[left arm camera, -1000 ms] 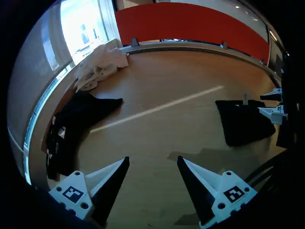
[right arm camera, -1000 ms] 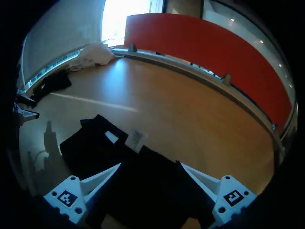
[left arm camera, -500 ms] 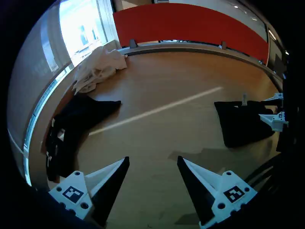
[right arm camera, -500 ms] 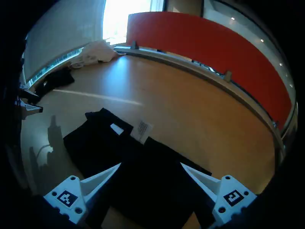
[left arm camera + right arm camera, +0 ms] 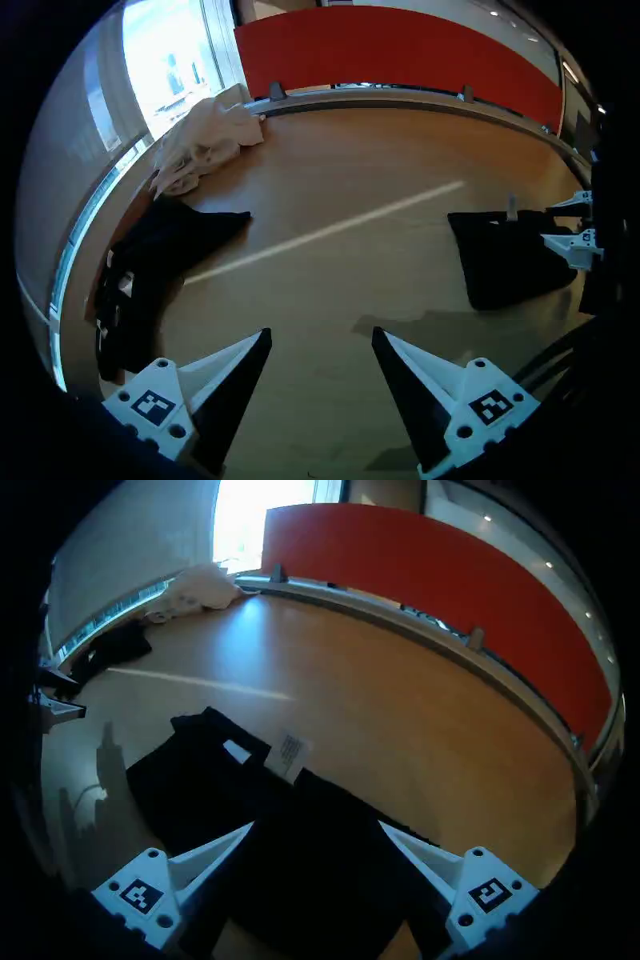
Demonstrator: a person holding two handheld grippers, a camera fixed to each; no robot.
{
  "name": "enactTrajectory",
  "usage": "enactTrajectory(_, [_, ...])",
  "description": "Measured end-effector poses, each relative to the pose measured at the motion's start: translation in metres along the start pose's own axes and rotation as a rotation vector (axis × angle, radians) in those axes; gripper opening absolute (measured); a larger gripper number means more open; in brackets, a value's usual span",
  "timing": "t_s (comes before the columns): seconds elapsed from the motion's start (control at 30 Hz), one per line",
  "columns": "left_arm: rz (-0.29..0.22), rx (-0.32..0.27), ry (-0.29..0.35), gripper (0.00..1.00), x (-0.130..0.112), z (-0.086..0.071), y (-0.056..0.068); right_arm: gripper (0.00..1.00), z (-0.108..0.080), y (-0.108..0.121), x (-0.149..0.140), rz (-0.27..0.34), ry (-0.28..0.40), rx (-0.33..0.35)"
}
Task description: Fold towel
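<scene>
Wooden table (image 5: 384, 696); black towel (image 5: 320, 864), same spot.

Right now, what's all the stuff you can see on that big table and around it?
table: one, brown wood, under everything
black towel: one, black, flat on the table under the right hand-held gripper
tags: two, white, on the black towel
white cloth pile: one, white, crumpled at the far corner by the window
black cloth pile: one, black, heaped along the table's left edge in the left gripper view
red panel: one, red, standing along the table's far edge
window: one, bright, behind the white cloth pile
left hand-held gripper: one, white with black fingers, open above bare table
right hand-held gripper: one, white with black fingers, open over the black towel
</scene>
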State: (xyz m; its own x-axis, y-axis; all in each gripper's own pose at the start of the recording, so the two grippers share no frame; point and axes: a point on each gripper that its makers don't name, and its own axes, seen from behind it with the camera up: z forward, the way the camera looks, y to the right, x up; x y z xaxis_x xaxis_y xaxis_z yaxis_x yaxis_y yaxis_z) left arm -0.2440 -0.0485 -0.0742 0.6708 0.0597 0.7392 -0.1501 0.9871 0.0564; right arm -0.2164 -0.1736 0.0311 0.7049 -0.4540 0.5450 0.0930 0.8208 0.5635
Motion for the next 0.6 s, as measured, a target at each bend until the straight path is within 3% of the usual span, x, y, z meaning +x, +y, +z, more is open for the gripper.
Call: enactTrajectory(0.6, [0.008, 0.0, 0.002, 0.93, 0.002, -0.002, 0.0, 1.0, 0.015, 0.025, 0.028, -0.026, 0.012, -0.029])
